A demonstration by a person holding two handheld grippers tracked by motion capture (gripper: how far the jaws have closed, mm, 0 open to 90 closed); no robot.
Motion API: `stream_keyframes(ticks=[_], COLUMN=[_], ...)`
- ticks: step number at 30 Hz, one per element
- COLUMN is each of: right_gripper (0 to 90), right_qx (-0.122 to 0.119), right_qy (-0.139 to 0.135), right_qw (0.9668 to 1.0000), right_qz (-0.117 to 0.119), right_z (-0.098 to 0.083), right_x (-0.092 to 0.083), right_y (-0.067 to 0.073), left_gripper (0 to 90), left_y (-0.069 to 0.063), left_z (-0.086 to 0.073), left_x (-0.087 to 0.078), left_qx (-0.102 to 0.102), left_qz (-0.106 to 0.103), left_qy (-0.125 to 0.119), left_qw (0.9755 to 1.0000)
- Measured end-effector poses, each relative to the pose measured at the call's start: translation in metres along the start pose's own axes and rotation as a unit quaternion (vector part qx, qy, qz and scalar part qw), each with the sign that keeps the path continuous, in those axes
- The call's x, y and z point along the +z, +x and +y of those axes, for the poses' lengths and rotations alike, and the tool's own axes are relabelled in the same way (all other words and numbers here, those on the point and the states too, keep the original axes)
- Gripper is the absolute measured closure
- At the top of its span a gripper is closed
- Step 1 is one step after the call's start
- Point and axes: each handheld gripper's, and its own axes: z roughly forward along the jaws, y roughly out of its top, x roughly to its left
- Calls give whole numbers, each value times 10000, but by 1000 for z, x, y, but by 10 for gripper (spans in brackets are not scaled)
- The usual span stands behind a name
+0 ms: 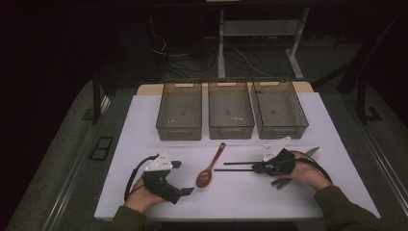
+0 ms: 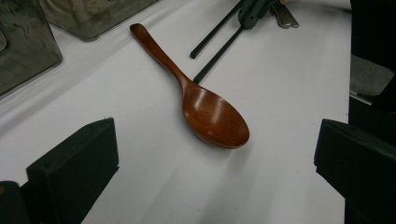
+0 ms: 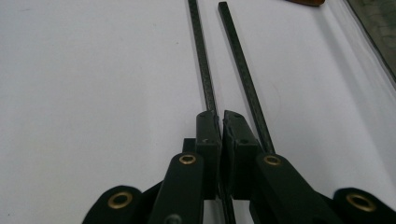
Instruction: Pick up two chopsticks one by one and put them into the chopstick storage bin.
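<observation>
no readable text, labels, brands, numbers or signs on anything in these views

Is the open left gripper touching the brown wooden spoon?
Apart. In the left gripper view, bare white table separates the left gripper from the brown wooden spoon.

White surface [image 1: 144,120] with three bins, a spoon, chopsticks and a fork

Three clear grey bins stand side by side along the far edge: left bin [image 1: 179,109], middle bin [image 1: 231,108], right bin [image 1: 279,108], nearly touching one another. In front of the middle bin lies a brown wooden spoon [image 1: 210,167], bowl toward the person, handle slanting away toward the bins. Just right of it two black chopsticks [image 1: 238,166] lie almost parallel, their tips pointing at the spoon. Farther right a metal fork [image 1: 312,153] lies near the surface's right side, partly hidden. The surface is plain and matte throughout.
</observation>
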Motion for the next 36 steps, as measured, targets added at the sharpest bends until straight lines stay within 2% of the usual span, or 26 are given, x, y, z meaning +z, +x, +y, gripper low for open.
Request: stream_keyframes(ticks=[3,4,6,11,12,13,16,19,21,24,30,36], right_gripper=[859,859,860,861,862,862,863,863,863,864,864,864], right_qx=[-14,87,18,172,238,409,628,873,1083,1258,1385,1492], right_qy=[-65,-149,-231,-442,-494,-582,-773,-853,-964,-1006,-868,-1008], right_qw=[10000,9998,9997,9988,9984,9974,9950,9924,9893,9867,9859,9829], right_qz=[-4,47,16,-75,-105,-83,-83,-144,-182,-213,-359,-382], right_z=[2,3,6,8,9,9,10,11,12,13,14,20], right_x=[0,-1,-4,-13,-15,-17,-22,-25,-27,-30,-31,-40], right_y=[-2,-1,-2,-3,-4,-2,-5,-7,-9,-12,-13,-13], left_gripper=[0,0,0,0,0,0,0,0,0,0,0,0], left_y=[0,0,0,0,-1,0,0,0,0,-1,-1,-1], left_z=[0,0,0,1,1,1,1,1,1,2,2,1], left_x=[0,0,0,-1,-1,-1,-1,-1,-2,-2,-2,-1], left_qx=[0,3,6,6,1,3,-1,13,28,23,21,55], left_qz=[-5,-6,-5,3,10,9,13,13,17,25,27,82], left_qy=[-10,-13,-21,-37,-48,-55,-73,-90,-105,-141,-158,-145], left_qw=[10000,10000,10000,10000,10000,10000,10000,10000,9999,9999,9999,9998])
